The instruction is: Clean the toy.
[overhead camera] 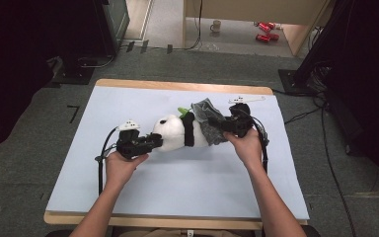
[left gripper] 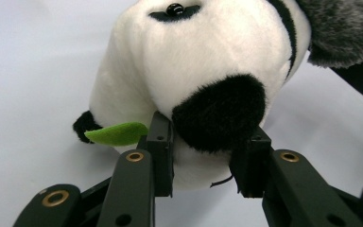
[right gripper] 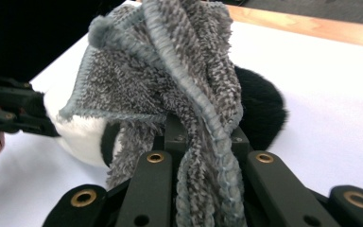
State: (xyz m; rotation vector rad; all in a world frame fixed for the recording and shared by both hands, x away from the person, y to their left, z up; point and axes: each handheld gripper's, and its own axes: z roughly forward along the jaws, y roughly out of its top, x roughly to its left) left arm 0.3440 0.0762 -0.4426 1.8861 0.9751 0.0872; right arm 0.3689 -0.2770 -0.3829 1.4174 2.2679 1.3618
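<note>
Left gripper (left gripper: 208, 161) pinches the soft panda's (overhead camera: 175, 132) head; right gripper (right gripper: 205, 142) clamps the limp cloth (right gripper: 179, 85) (light, best held at its hem).

no text, label, brand, number or sign can be read on anything here; the red cans (overhead camera: 265, 31) lying on the far floor are too small and blurred to make out.

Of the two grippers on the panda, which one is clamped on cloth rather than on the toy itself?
The right gripper: its jaws pinch the grey cloth draped over the panda's rear. The left gripper instead grips the plush head.
</note>
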